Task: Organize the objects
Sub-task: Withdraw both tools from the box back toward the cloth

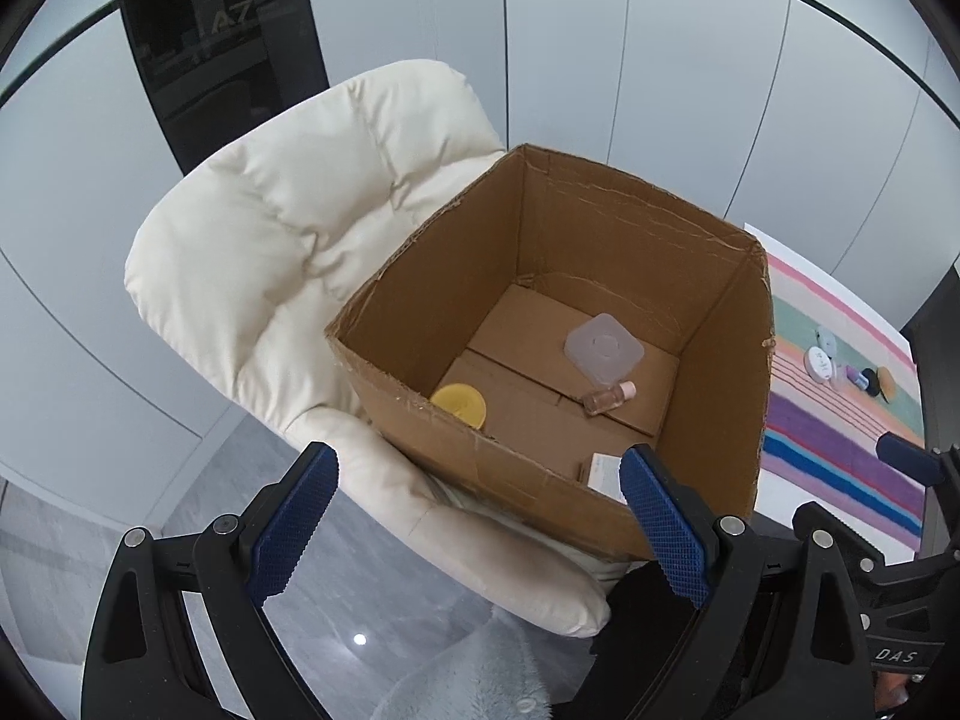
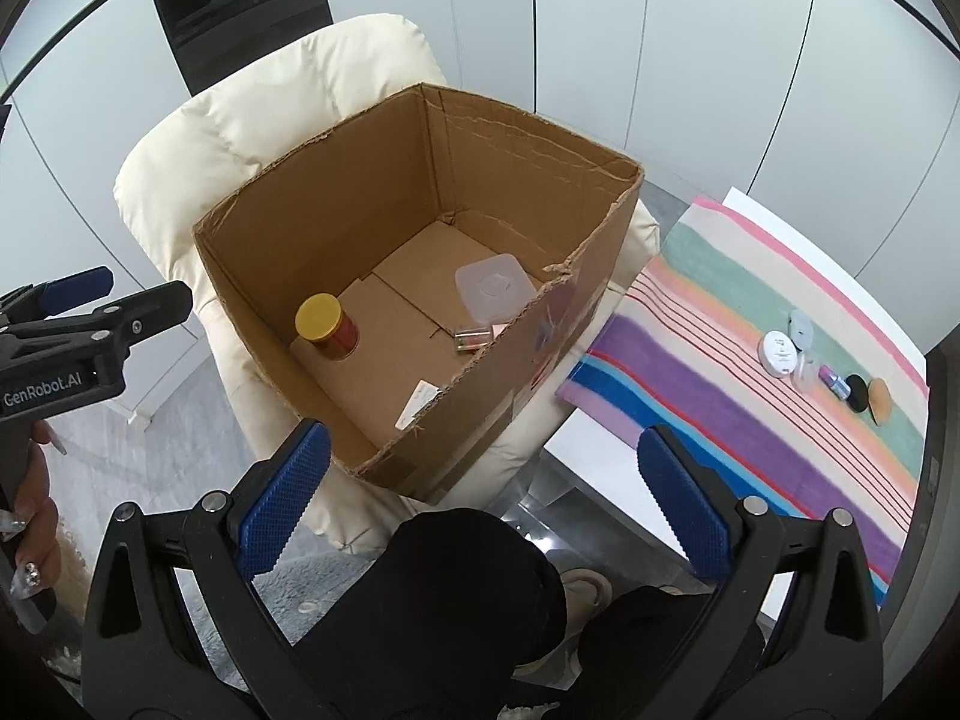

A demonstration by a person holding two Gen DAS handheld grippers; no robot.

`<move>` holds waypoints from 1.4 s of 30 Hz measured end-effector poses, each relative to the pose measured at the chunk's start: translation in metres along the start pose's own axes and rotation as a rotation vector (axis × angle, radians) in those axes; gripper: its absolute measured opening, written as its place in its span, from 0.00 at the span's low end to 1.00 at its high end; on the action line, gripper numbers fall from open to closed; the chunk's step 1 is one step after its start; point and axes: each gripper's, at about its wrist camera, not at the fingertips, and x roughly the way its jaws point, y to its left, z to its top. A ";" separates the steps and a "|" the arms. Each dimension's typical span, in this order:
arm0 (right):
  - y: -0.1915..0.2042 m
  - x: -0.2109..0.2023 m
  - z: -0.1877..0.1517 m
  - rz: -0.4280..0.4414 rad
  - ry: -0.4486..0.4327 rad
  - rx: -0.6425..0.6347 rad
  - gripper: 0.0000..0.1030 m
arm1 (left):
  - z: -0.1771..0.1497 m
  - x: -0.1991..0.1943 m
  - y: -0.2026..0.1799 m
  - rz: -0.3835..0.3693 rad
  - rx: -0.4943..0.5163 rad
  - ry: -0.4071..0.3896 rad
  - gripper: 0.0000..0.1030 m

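Hovering above the scene, the left hand-held gripper (image 1: 480,516) has its blue ridged pads spread wide, and nothing is between them. The right hand-held gripper (image 2: 483,492) is spread wide too and holds nothing.

Both point down at an open brown cardboard box (image 2: 480,396), which sits on a cream padded chair (image 1: 270,228). On the floor of the box, a jar with a yellow round lid (image 2: 327,327) stands upright near the left wall. A clear square plastic container (image 2: 495,288) lies near the right wall, and a small clear bottle with a pink cap (image 1: 609,397) lies on its side just beside it. A small white card (image 2: 417,399) leans at the near wall.

From the left wrist view, the near rim of the box is between the two pads, and the things inside lie beyond the fingertips, apart from them.

To the right of the box, a striped colourful cloth (image 2: 750,396) covers a white desk (image 2: 606,468). Near its far right end lies a group of small cosmetic items: a white round jar (image 2: 779,353), a small purple bottle (image 2: 835,381) and two round puffs, one black and one tan (image 2: 881,401). These are well apart from both grippers.
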 end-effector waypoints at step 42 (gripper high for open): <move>-0.341 -0.026 -0.110 -0.346 -0.066 0.568 1.00 | 0.009 0.072 -0.344 -0.314 0.410 0.134 0.93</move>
